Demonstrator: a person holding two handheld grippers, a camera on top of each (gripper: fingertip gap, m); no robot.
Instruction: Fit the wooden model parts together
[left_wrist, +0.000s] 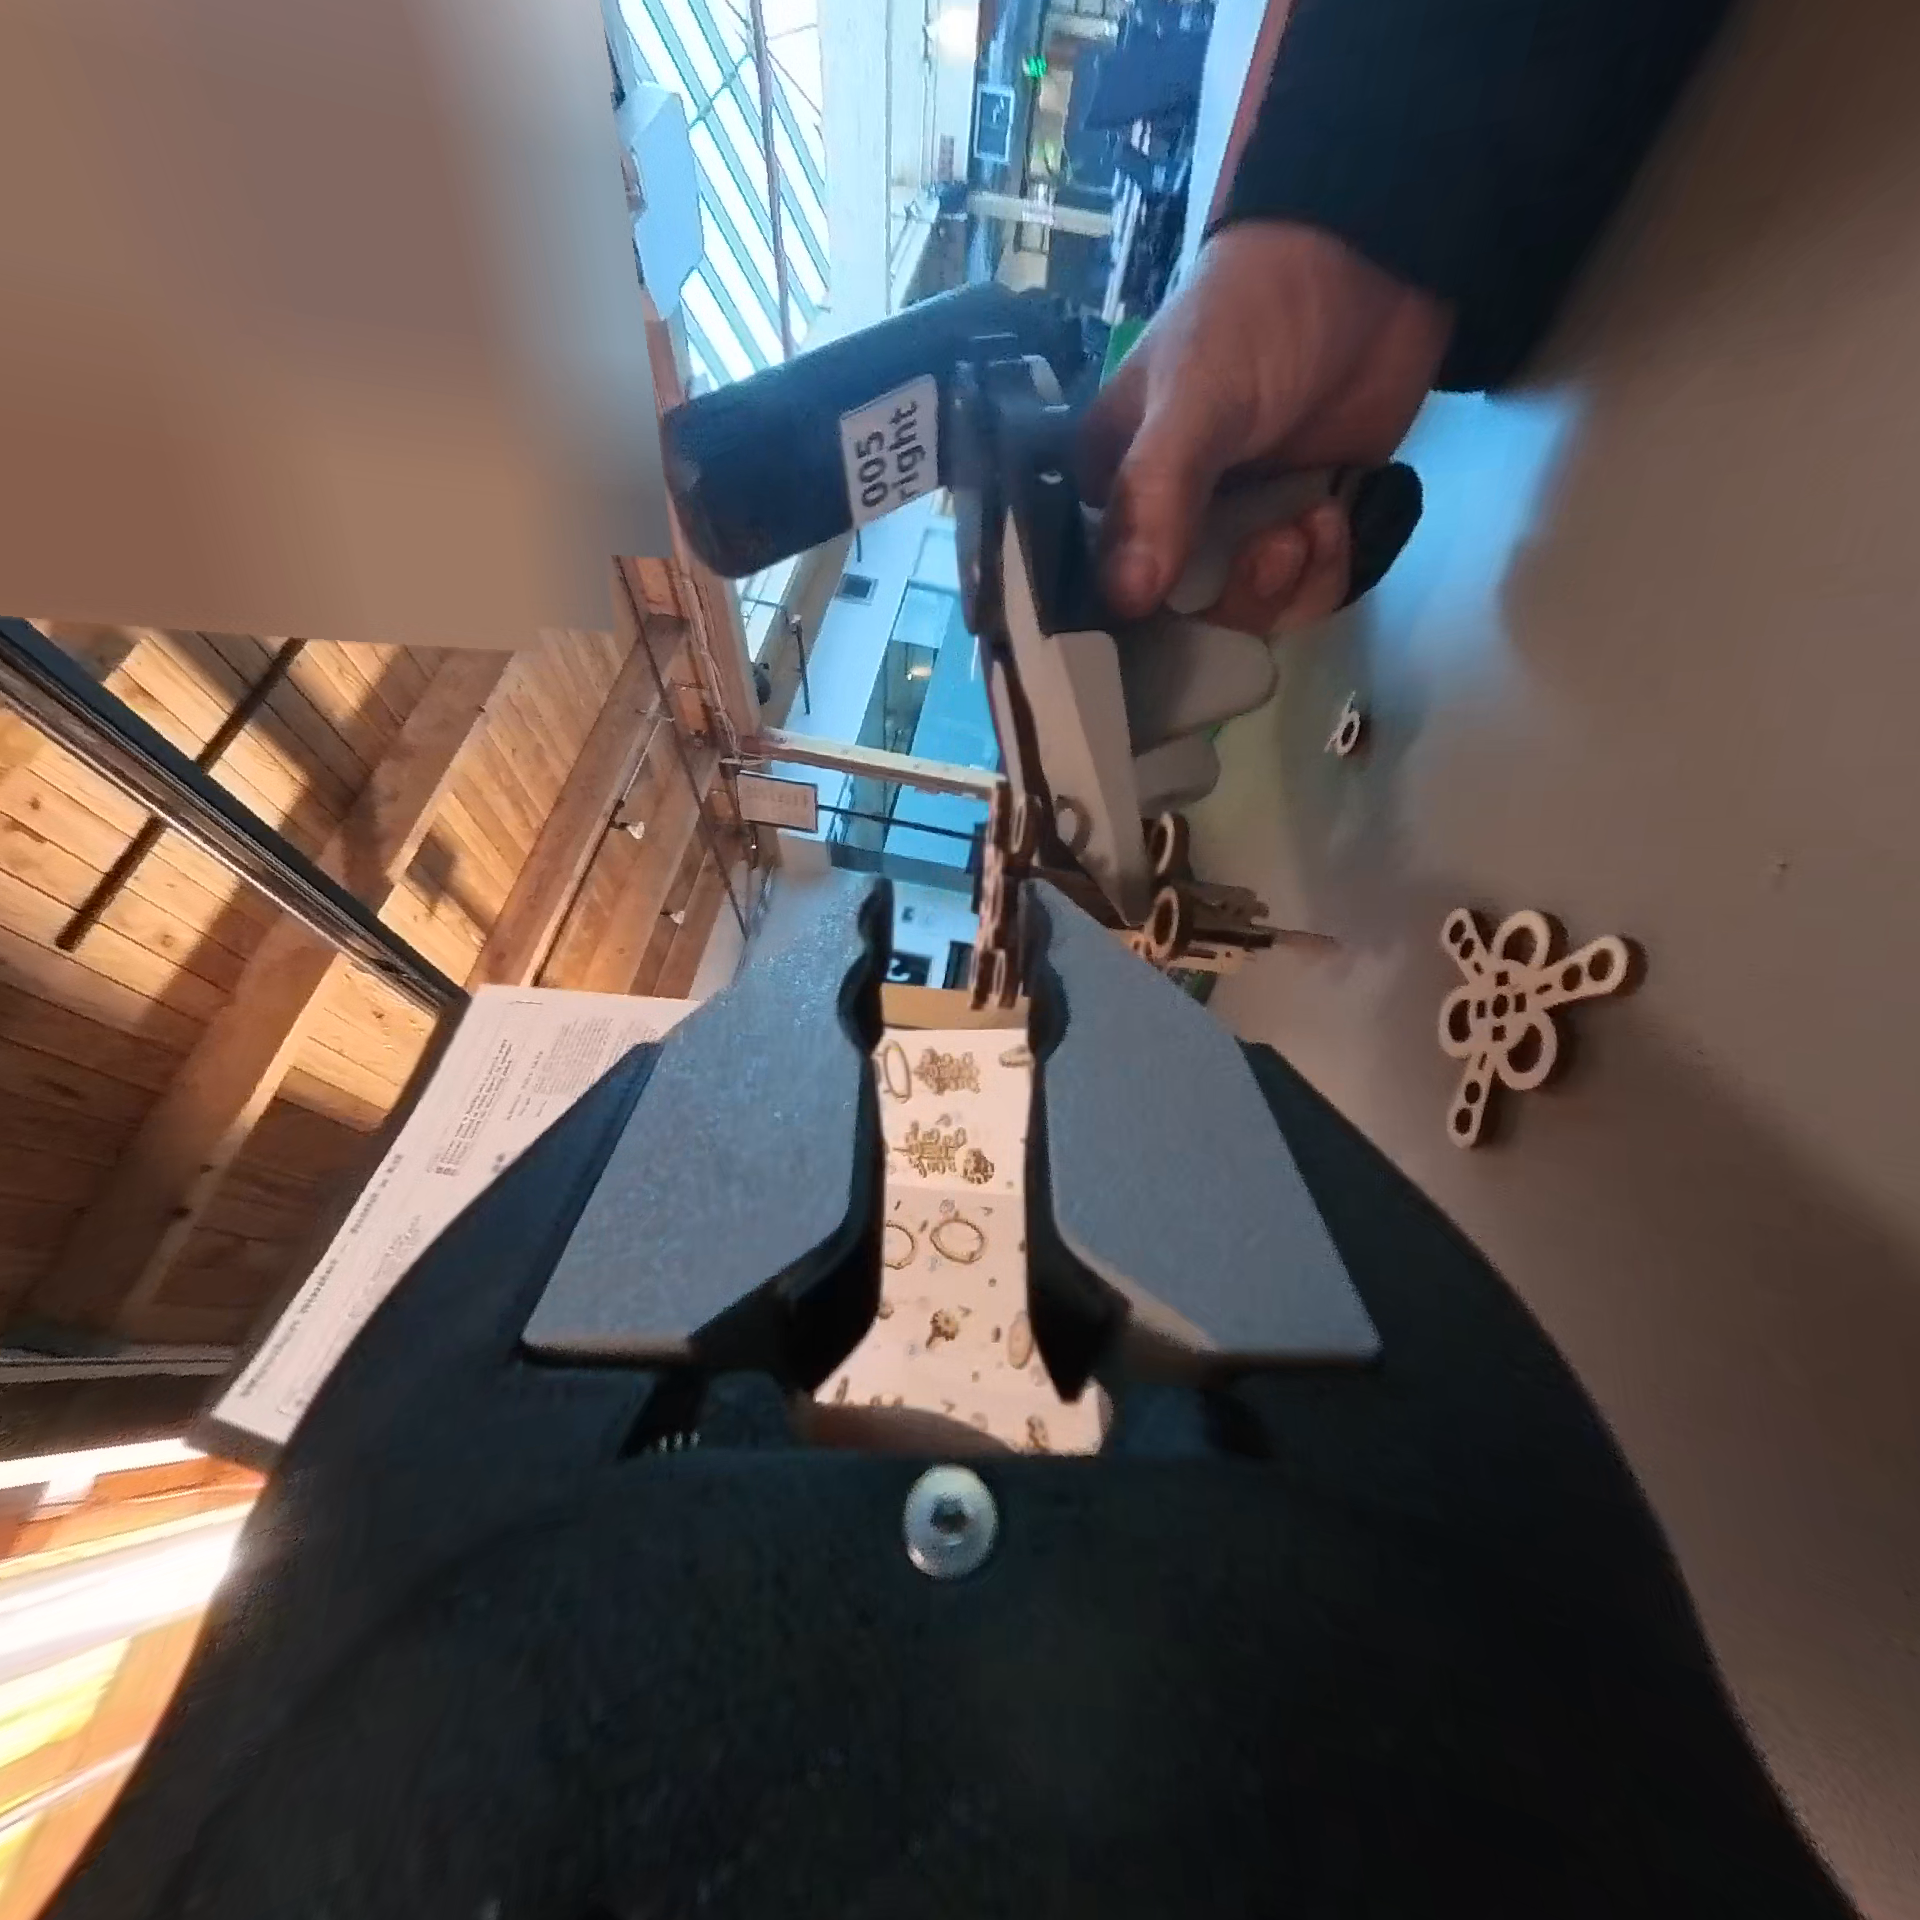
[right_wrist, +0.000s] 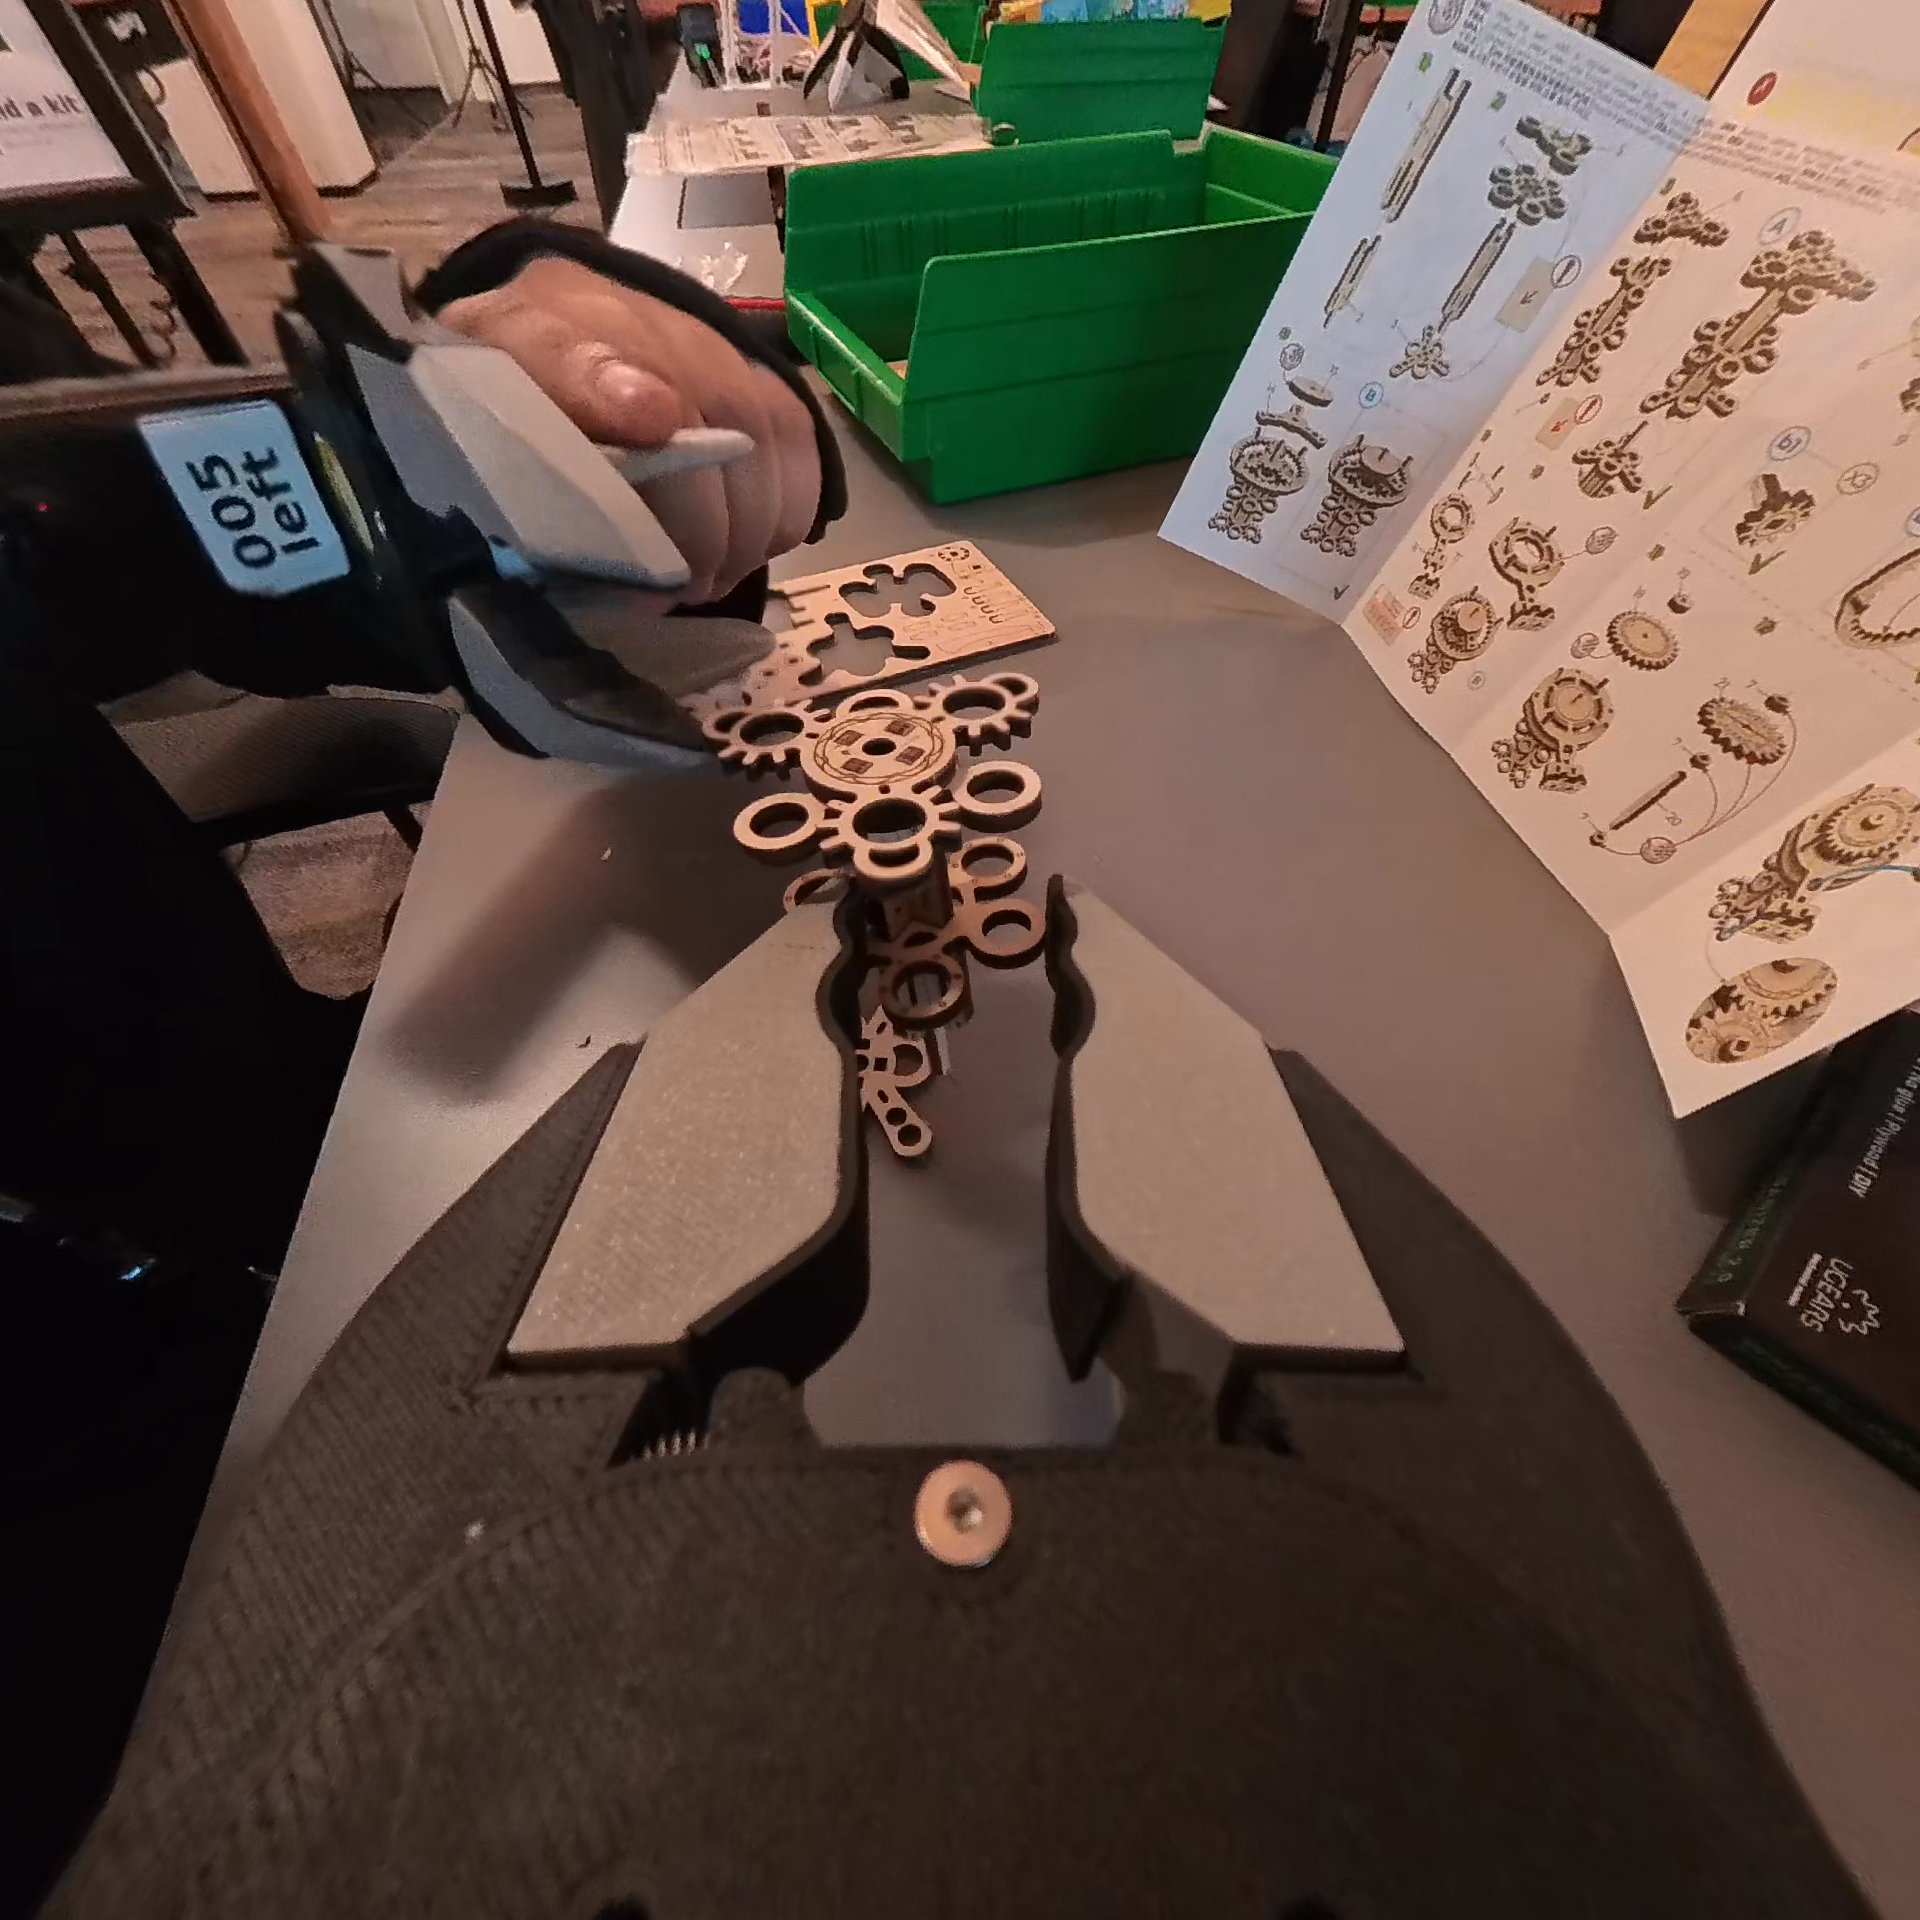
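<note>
A: Where is the wooden model (right_wrist: 883, 821) right now?

B: Up off the grey table (right_wrist: 1247, 790), held between the two tools. In the right wrist view it is a stack of flat plywood pieces with ring-shaped lobes and gear teeth, joined by a short post. Its lower end sits between the fingers of the right gripper (right_wrist: 951, 914).

A: Is that gripper closed on it?

B: The jaws stand partly open, with a clear gap on the right side. The lower pieces touch the left finger; I cannot tell whether they are truly pinched.

A: And the left gripper (right_wrist: 717, 743)?

B: It comes in from the left, its tips at the toothed edge of the top piece. In the left wrist view the model appears edge-on against the right finger (left_wrist: 1049, 935) with a gap to the other, so the jaws are parted and I cannot tell if it grips.

A: What lies around?

B: A loose cross-shaped wooden part (left_wrist: 1512, 1023) lies on the table. A plywood sheet with cut-out holes (right_wrist: 914, 613) lies flat behind the model. Farther back stands a green bin (right_wrist: 1039, 312), an unfolded instruction sheet (right_wrist: 1558, 520) stands propped on the right, and a dark box (right_wrist: 1818, 1247) sits at the right edge.
</note>
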